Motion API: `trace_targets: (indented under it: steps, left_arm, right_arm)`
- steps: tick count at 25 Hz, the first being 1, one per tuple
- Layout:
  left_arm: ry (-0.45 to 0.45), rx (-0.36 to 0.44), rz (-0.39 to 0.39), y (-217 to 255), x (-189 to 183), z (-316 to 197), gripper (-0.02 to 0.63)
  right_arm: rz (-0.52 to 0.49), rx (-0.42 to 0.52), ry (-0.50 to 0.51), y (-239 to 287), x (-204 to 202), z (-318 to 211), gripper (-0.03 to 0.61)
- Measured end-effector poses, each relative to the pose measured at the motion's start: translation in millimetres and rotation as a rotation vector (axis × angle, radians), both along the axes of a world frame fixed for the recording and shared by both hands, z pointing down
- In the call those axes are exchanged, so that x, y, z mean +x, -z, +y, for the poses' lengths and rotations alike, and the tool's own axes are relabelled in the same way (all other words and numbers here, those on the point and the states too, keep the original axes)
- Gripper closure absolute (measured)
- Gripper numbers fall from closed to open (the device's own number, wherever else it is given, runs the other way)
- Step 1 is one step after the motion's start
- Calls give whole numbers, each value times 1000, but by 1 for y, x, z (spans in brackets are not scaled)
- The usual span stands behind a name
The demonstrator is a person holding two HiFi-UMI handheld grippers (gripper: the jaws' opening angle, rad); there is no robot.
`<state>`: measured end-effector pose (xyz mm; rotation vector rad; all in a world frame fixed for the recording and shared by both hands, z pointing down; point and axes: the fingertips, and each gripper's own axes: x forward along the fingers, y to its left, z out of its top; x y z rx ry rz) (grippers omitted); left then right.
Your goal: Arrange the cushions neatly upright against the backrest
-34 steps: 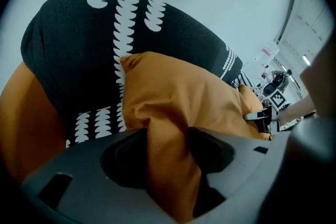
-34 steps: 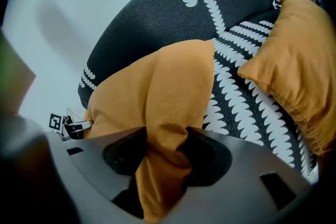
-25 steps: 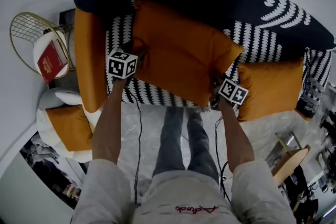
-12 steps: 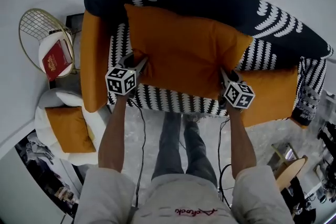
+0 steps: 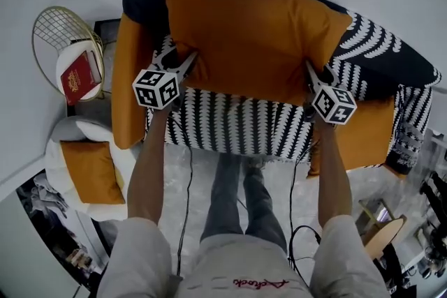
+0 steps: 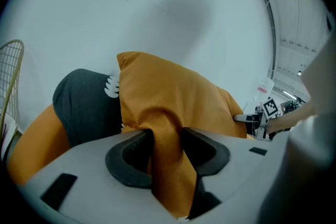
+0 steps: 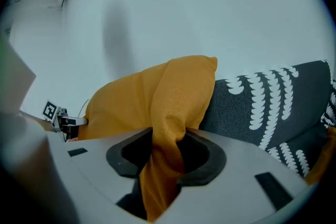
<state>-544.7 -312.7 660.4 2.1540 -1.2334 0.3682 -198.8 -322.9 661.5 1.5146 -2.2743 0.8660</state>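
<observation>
1. The large orange cushion (image 5: pixel 251 38) is in the upper middle of the head view, held up in front of the black-and-white sofa backrest (image 5: pixel 391 52) and above the striped seat (image 5: pixel 230 125).
2. The left gripper (image 5: pixel 183 61) is clenched on the cushion's lower left corner, and orange fabric fills its jaws.
3. The right gripper (image 5: pixel 311 70) grasps the lower right corner. Its jaws have just opened slightly, with fabric pinched between them.
4. A smaller orange cushion (image 5: pixel 367 136) lies at the right end of the seat.
</observation>
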Motion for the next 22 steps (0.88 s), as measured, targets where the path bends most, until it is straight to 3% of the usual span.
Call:
trace_targets:
  steps: [7,12,14,22]
  left_arm:
    - [-22,-88,-34,-55,3,-2,416]
    - [-8,-166,-163,-94,-9,-3,314]
    - [-2,-195,-175,-105,-13,-1,308]
    - [85,-160,-242,-103,-35,15,278]
  right_arm:
    - [67,-60,6,-47,9,-4,351]
    - [129,-129,-17,-89,10,6,279]
    - [139,-118,-26,-95,8,10,259]
    - [113,-108,-58,-86,13,25,222]
